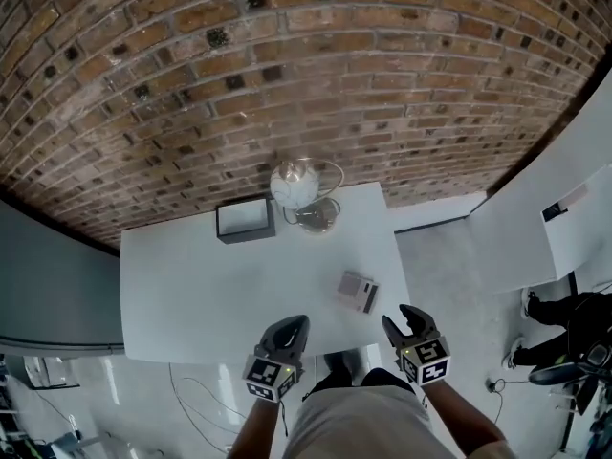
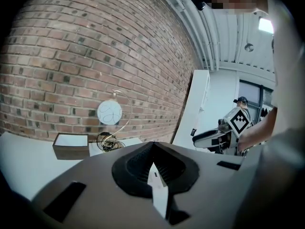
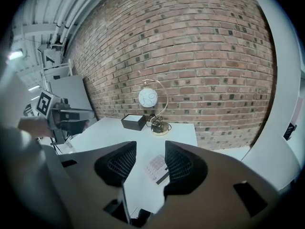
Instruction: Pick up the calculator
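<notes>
- While both tools hang just off the near edge of the table [image 1: 191, 295], the right tool [image 3: 150, 148] has its jaws well apart and grips nothing. Bare table top and part of the calculator [image 1: 357, 292] show through the gap.
- The left tool [image 1: 287, 333] has its pads closed together at the tips, with nothing caught between them.
- The calculator lies flat on the table near its near right corner, apart from both tools. It is a little far and left of the right tool, and farther off to the far right of the left tool.
- The right tool is judged the nearer one. It is also the open one, and its own view already frames the calculator between the jaws.
- The calculator sits skewed to the table's edge. Its longer side seems to run roughly left to right, though this is hard to tell.
- The reach probably calls for a short push forward and down, with the jaws turned to close across the narrower side.
- Well beyond, by the brick wall [image 1: 306, 75], stand a dark box [image 1: 245, 220] and a globe lamp [image 1: 296, 185], clear of the path.
</notes>
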`<control>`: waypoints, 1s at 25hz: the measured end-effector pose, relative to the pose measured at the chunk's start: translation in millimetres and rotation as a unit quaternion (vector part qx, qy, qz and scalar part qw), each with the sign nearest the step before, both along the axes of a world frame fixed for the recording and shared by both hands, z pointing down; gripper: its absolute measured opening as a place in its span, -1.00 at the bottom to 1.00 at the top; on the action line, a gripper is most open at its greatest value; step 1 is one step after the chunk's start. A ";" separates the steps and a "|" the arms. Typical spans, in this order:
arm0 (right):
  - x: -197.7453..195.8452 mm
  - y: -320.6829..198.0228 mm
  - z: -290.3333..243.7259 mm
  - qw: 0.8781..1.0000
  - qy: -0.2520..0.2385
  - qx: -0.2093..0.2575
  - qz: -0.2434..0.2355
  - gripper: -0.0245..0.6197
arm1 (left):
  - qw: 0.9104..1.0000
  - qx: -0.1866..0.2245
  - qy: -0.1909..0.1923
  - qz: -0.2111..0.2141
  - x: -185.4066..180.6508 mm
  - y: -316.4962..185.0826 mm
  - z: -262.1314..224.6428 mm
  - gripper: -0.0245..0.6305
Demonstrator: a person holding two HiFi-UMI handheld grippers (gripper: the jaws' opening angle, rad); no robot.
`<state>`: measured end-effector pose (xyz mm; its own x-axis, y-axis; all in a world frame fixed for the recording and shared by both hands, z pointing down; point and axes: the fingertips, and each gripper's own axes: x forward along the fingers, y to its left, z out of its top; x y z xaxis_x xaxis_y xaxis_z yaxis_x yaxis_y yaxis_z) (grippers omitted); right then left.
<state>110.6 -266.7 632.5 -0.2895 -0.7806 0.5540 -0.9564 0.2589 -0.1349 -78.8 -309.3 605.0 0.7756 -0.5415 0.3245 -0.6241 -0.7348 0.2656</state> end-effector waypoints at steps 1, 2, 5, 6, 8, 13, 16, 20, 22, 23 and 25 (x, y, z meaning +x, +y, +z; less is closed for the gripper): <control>1.9 -1.2 3.7 1.000 0.001 -0.003 0.003 -0.30 | 1.000 0.000 0.000 0.004 2.5 -1.8 1.6 -0.88; 4.0 -2.6 6.8 1.000 0.004 -0.007 0.004 -0.30 | 1.000 0.000 0.001 0.007 4.9 -3.4 3.0 -0.88; 7.5 -6.5 11.0 1.000 0.006 -0.027 -0.001 -0.30 | 1.000 -0.004 0.000 0.011 10.6 -6.5 7.6 -0.88; 8.7 -7.0 12.7 0.999 0.004 -0.033 -0.001 -0.30 | 1.000 -0.007 0.000 0.011 11.7 -6.2 9.3 -0.88; 13.4 -8.7 19.6 0.999 -0.002 -0.041 0.002 -0.30 | 1.000 -0.014 0.000 0.007 13.4 -5.3 13.5 -0.88; 25.3 -15.6 49.9 0.997 -0.030 -0.076 0.002 -0.29 | 1.000 -0.023 -0.002 -0.006 22.0 -4.5 22.7 -0.88; 29.1 -19.8 67.4 0.995 -0.035 -0.097 -0.012 -0.29 | 0.999 -0.033 -0.002 -0.020 28.2 -4.4 29.5 -0.88; 31.1 -22.7 90.9 0.990 -0.043 -0.126 -0.040 -0.29 | 0.998 -0.045 -0.009 -0.041 38.5 -3.2 41.3 -0.88; 32.3 -24.4 103.6 0.987 -0.052 -0.142 -0.050 -0.29 | 0.997 -0.051 -0.012 -0.050 45.0 -1.8 47.2 -0.88; 33.4 -25.6 110.2 0.986 -0.057 -0.150 -0.053 -0.29 | 0.997 -0.054 -0.013 -0.053 48.6 -1.0 50.2 -0.88; 34.3 -26.8 125.3 0.981 -0.072 -0.167 -0.060 -0.29 | 0.996 -0.060 -0.017 -0.061 55.0 1.3 56.3 -0.88</control>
<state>144.9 -293.5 757.8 -0.4626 -0.5172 0.7201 -0.8863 0.2877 -0.3628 -23.9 -308.0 661.3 0.6938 -0.5875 0.4165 -0.7171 -0.6170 0.3242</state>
